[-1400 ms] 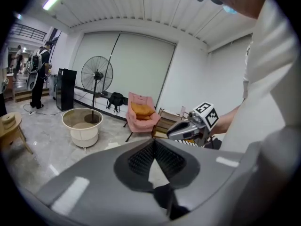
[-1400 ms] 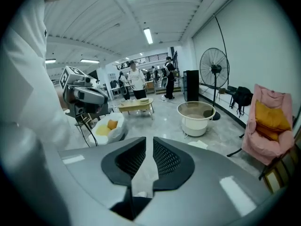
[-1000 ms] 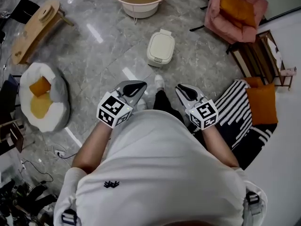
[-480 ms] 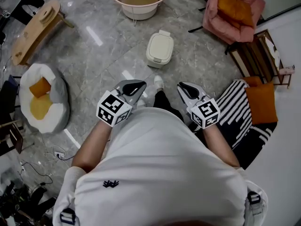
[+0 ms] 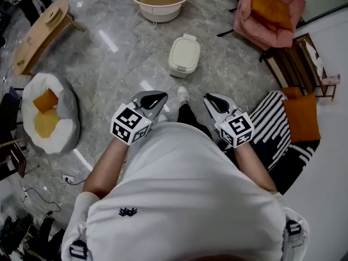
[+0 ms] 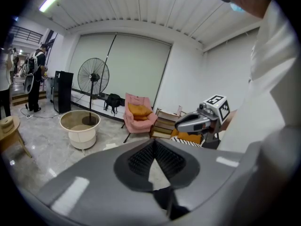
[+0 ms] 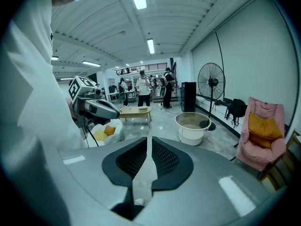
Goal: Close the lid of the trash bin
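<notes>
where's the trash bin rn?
Head view, upper centre: the trash bin stands on the grey floor just below the round tub, with the pink armchair to its right.

Your left gripper (image 6: 153, 142) fills the lower frame, its dark ribbed pads meeting at the tips with nothing between them. Beyond it, on a glossy grey floor (image 6: 42, 159), stand a round cream tub (image 6: 80, 126), a tall pedestal fan (image 6: 93, 76) and a pink armchair (image 6: 139, 119) holding an orange cushion (image 6: 139, 110). A person (image 6: 35, 76) stands far left.
</notes>
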`<control>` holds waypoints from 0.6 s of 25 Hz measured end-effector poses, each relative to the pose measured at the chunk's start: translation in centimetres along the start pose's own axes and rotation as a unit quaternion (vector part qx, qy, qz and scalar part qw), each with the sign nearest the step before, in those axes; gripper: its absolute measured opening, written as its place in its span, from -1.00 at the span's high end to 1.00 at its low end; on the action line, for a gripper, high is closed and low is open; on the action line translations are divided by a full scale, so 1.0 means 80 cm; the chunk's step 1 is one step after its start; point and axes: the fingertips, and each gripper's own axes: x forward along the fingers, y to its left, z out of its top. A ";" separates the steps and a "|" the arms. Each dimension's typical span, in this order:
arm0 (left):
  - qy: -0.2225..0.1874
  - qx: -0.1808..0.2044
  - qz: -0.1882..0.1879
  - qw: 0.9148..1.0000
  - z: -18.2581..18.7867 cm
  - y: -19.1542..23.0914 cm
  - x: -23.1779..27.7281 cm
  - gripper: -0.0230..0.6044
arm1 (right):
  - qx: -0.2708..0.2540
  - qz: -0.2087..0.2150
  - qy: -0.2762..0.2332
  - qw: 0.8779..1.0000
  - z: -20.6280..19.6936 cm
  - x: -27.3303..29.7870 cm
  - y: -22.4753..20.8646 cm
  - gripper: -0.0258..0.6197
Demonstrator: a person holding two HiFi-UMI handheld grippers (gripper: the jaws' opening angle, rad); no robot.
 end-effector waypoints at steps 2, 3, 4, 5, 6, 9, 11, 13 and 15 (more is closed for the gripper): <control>0.001 -0.002 0.002 1.000 -0.002 0.001 -0.001 0.75 | -0.001 0.002 0.000 1.000 0.000 0.001 0.002 0.81; 0.001 -0.003 0.002 1.000 -0.003 0.001 -0.002 0.75 | -0.001 0.003 0.000 1.000 0.000 0.002 0.003 0.82; 0.001 -0.003 0.003 1.000 -0.004 0.002 -0.003 0.75 | -0.001 0.004 0.001 1.000 0.000 0.003 0.004 0.82; 0.001 -0.004 0.004 1.000 -0.005 0.003 -0.004 0.75 | -0.002 0.005 0.002 1.000 0.001 0.003 0.005 0.81; 0.001 -0.005 0.005 1.000 -0.005 0.004 -0.005 0.75 | -0.003 0.006 0.003 1.000 0.001 0.004 0.005 0.81; 0.001 -0.009 0.009 1.000 -0.008 0.005 -0.009 0.75 | -0.005 0.009 0.005 1.000 0.001 0.006 0.008 0.82; 0.000 -0.012 0.011 1.000 -0.010 0.006 -0.011 0.75 | -0.007 0.011 0.006 1.000 0.002 0.009 0.010 0.82; 0.001 -0.014 0.013 1.000 -0.014 0.007 -0.013 0.75 | -0.008 0.012 0.005 1.000 0.002 0.010 0.012 0.82; 0.002 -0.016 0.013 1.000 -0.017 0.006 -0.013 0.75 | -0.009 0.012 0.004 1.000 0.001 0.010 0.012 0.82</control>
